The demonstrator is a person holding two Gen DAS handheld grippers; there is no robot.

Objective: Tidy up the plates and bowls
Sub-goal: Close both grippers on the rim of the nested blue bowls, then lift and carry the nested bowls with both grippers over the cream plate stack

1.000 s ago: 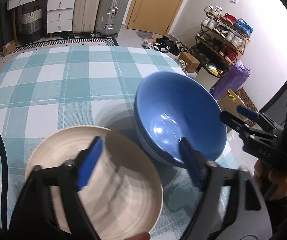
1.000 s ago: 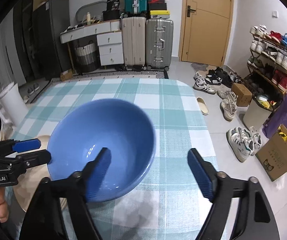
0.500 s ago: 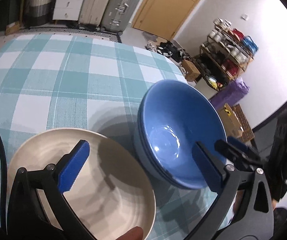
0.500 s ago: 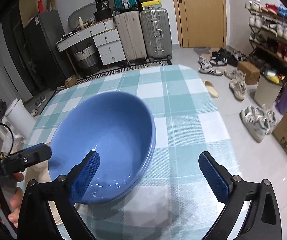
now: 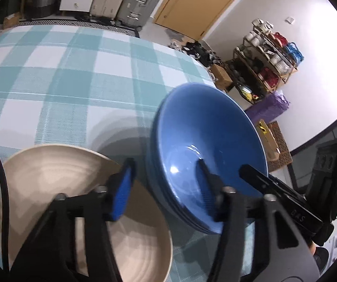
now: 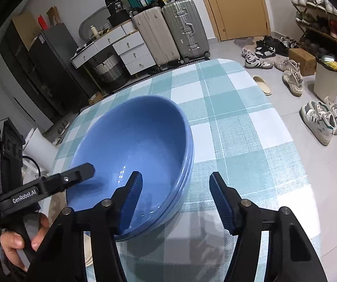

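Nested blue bowls [image 5: 206, 141] sit on the checked worktop [image 5: 63, 75], just beside a cream plate [image 5: 39, 183] at its near edge. The left claw [image 5: 162, 188] straddles the stack's near rim, one finger over the plate and one inside the bowl; its jaws have just been closing, though the pads do not seem to press yet. The right claw [image 6: 175, 199] brackets the opposite rim, likewise closing and half-wide. Gripping both sides probably lets the stack lift level.
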